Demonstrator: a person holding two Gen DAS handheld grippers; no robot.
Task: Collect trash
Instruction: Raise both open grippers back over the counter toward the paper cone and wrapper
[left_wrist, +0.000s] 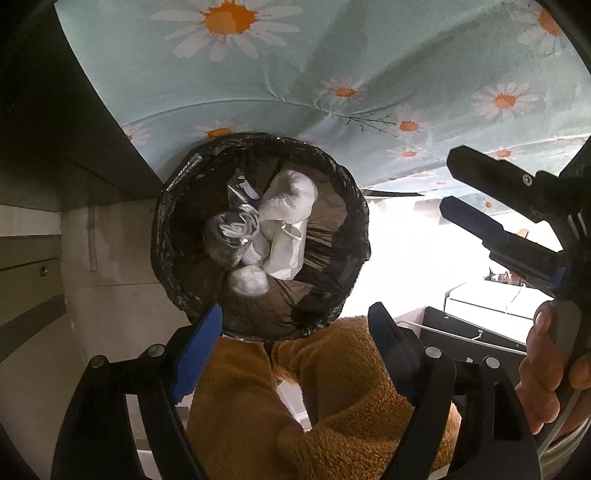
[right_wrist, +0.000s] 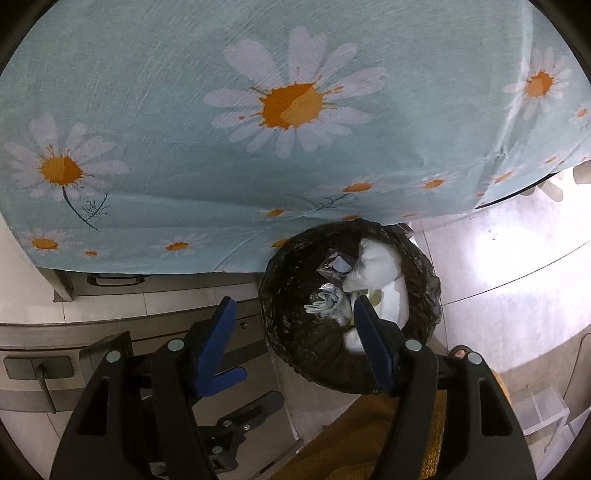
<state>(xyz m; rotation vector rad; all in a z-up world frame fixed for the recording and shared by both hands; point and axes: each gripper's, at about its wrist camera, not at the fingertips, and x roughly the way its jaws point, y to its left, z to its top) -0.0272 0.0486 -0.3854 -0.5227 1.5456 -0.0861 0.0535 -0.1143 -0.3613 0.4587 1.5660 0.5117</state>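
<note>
Two grippers of mine hang above the black-lined trash bin (left_wrist: 354, 236) beside the daisy tablecloth (left_wrist: 258, 81): left gripper (left_wrist: 295, 317) and right gripper (right_wrist: 293, 306) both gape empty; crumpled white trash (left_wrist: 291, 195) lies inside

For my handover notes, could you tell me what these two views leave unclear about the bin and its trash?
- Left wrist view: bin base, hidden beneath trash.
- Right wrist view: part of the trash, behind the right gripper finger.
- Both views: floor near bin washed out by glare.

pale blue daisy-print cloth (right_wrist: 147, 92), black bin liner (left_wrist: 354, 206), white crumpled trash (left_wrist: 291, 195), orange-brown fleece (left_wrist: 343, 406)
</note>
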